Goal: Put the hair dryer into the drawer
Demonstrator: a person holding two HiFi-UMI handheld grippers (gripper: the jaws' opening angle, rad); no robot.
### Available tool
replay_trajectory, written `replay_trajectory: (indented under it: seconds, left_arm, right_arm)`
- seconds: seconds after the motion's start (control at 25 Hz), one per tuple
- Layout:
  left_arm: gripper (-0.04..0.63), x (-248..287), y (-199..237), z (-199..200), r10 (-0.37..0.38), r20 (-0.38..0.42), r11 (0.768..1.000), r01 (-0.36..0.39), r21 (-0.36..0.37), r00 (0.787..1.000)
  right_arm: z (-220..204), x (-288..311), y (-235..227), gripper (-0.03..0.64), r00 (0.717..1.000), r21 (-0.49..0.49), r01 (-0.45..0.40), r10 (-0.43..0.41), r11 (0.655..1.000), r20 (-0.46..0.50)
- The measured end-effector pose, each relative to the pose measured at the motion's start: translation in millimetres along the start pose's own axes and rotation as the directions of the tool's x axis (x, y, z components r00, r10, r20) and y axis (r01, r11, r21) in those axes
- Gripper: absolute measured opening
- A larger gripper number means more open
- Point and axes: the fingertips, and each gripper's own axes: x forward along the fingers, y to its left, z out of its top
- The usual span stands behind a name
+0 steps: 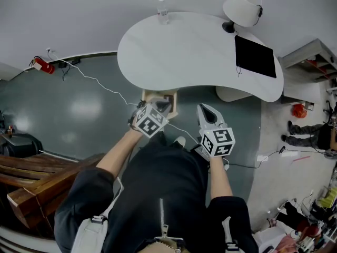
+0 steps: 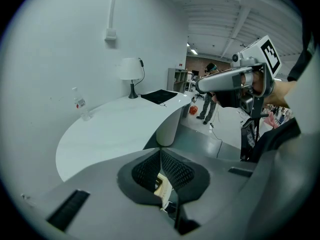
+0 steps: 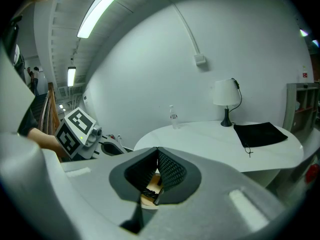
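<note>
Both empty: left gripper [image 2: 160, 153] and right gripper [image 3: 158, 153] are pressed together, hovering over the open drawer [image 1: 158, 91] by the counter [image 1: 184, 51], probably to shut it.

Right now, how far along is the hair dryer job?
Nearly done, it seems: a dark thing, probably the hair dryer, lies in the open drawer. Left tongs and right tongs are shut, holding nothing. Only closing the drawer looks left.

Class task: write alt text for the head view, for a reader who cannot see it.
Seen from above, a person holds the left gripper and right gripper near a wooden drawer at the edge of a curved white table. A lamp, bottle and black mat sit on it.
</note>
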Motion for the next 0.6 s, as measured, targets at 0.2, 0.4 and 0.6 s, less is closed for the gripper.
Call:
replay_trajectory:
  seconds: [0.2,0.4,0.6]
  left_arm:
    - [0.018,2.6,-0.3,0.0,-0.007,-0.006,1.000,0.007,-0.002,1.000]
    - [0.018,3.9,-5.3,-6.3,-0.022,-0.021,1.000,0.023,0.006,1.000]
    - [0.018,5.7,-3.1,-4.8,-0.021,-0.023,0.999,0.022,0.025,1.000]
  right_arm:
    - [0.3,0.2,-2.4,0.003,1.000,0.000,0.003,-0.003,1.000,-0.005]
    - [-1.9,-0.3,-2.8,0.003,1.000,-0.004,0.009,-0.009,1.000,-0.016]
    - [-0.6,-0.2,-4.7,0.003,1.000,-0.007,0.014,-0.014,1.000,-0.014]
